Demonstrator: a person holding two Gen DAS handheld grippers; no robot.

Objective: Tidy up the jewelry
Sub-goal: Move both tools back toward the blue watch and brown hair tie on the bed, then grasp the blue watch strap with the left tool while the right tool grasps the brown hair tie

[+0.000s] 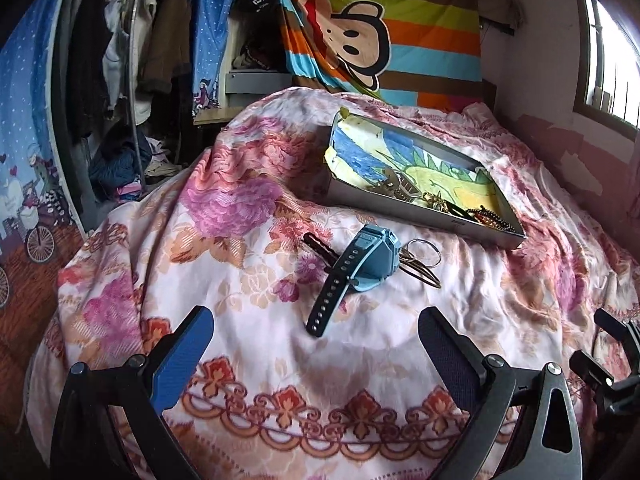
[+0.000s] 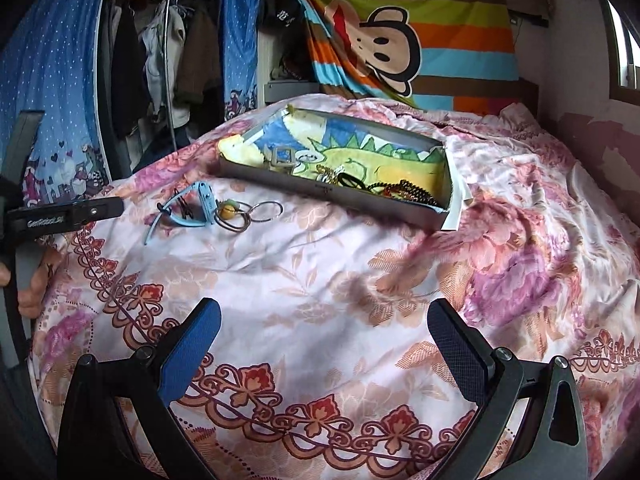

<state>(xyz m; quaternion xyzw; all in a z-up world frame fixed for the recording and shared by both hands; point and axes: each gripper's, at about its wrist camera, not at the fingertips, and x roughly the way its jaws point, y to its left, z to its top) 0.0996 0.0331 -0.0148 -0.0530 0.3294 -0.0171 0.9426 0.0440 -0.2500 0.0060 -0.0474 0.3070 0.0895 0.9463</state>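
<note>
A light blue watch (image 1: 360, 260) with a dark strap lies on the floral bedspread (image 1: 248, 240), just beyond my open, empty left gripper (image 1: 316, 344). Hoop rings and hair ties (image 1: 420, 260) lie right beside it. Behind stands a shallow grey box (image 1: 400, 208) lined with a drawing, holding a jewelry pile (image 1: 440, 200). In the right wrist view my right gripper (image 2: 324, 340) is open and empty over bare bedspread; the watch (image 2: 192, 204) and the rings with a yellow bead (image 2: 240, 214) lie far left, the box (image 2: 360, 200) ahead.
A striped monkey blanket (image 1: 380, 40) hangs at the head of the bed. A clothes rack (image 1: 132, 60) and blue curtain stand to the left. A window (image 1: 604, 48) is on the right wall. The left gripper's body (image 2: 60, 216) shows at the right wrist view's left edge.
</note>
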